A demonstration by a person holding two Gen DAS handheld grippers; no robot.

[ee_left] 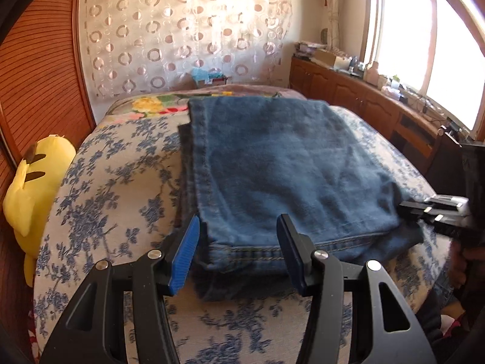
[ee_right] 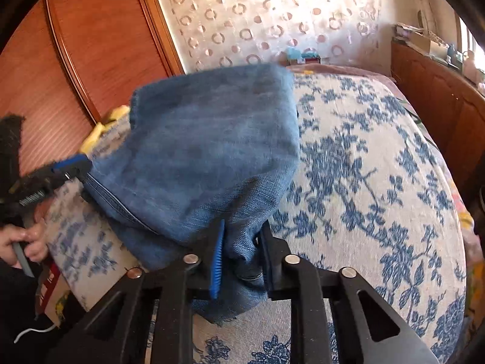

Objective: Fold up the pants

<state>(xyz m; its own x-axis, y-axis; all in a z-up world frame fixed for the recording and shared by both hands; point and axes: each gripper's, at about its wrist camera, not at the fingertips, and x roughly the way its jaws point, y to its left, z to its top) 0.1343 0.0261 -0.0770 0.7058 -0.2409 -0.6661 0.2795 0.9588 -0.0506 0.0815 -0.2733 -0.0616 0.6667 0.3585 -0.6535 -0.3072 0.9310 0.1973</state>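
Note:
Blue denim pants (ee_left: 279,163) lie folded in a thick stack on the floral bedspread (ee_left: 115,182). My left gripper (ee_left: 239,230) is open, its jaws standing either side of the stack's near left corner, not clamped on it. My right gripper (ee_right: 242,233) is shut on the near right corner of the pants (ee_right: 212,151), with bunched denim between the jaws and the cloth lifted a little. The right gripper shows at the right edge of the left wrist view (ee_left: 436,212). The left gripper shows at the left of the right wrist view (ee_right: 60,170).
A yellow plush toy (ee_left: 33,188) lies at the bed's left edge by the wooden wardrobe (ee_left: 39,69). A wooden cabinet (ee_left: 363,97) with clutter runs along the right under the window. A patterned curtain (ee_left: 188,30) hangs behind the bed.

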